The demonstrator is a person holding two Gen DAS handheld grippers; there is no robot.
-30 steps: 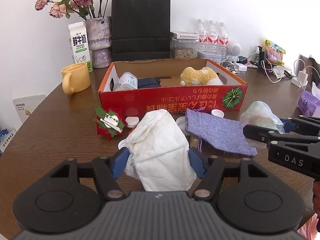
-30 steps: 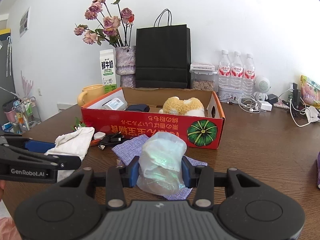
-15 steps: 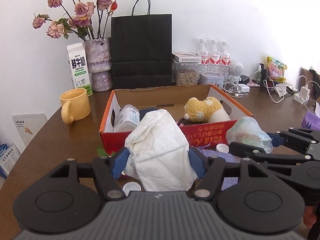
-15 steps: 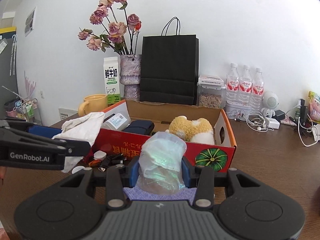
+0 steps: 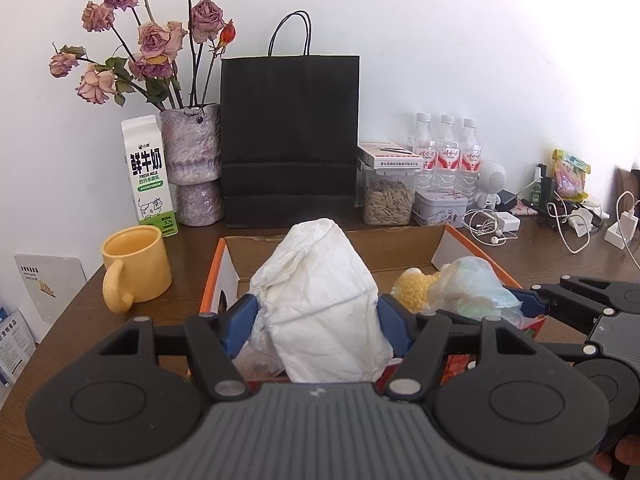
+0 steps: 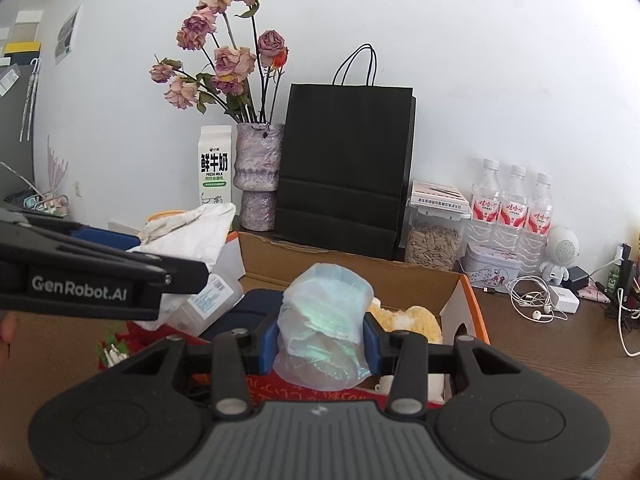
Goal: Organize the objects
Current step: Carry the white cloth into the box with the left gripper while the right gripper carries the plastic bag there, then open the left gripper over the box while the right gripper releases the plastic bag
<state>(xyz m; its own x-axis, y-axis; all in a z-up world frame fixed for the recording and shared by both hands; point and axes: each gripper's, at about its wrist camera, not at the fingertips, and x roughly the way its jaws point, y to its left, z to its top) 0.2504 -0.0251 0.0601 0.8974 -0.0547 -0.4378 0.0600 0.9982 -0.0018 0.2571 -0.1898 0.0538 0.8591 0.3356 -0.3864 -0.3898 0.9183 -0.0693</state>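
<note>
My left gripper (image 5: 316, 320) is shut on a crumpled white cloth (image 5: 320, 304) and holds it above the near wall of the red cardboard box (image 5: 440, 240). My right gripper (image 6: 322, 340) is shut on a clear plastic bag (image 6: 326, 320) with pale green contents, above the box's (image 6: 460, 300) right half. The right gripper and bag (image 5: 472, 288) show at the right of the left wrist view; the left gripper and cloth (image 6: 192, 236) show at the left of the right wrist view. Inside the box lie a yellow plush toy (image 6: 416, 318), a clear bottle (image 6: 208, 300) and a dark blue pouch (image 6: 244, 308).
A yellow mug (image 5: 134, 264), milk carton (image 5: 148, 172), vase of dried roses (image 5: 192, 156), black paper bag (image 5: 290, 140), seed jar (image 5: 386, 200), three water bottles (image 5: 444, 152) and chargers with cables (image 5: 496, 228) stand behind the box. A red-green ornament (image 6: 116, 344) lies at its front left.
Both grippers have risen and moved forward with their loads, from the table in front of the box to above the box's open top.
</note>
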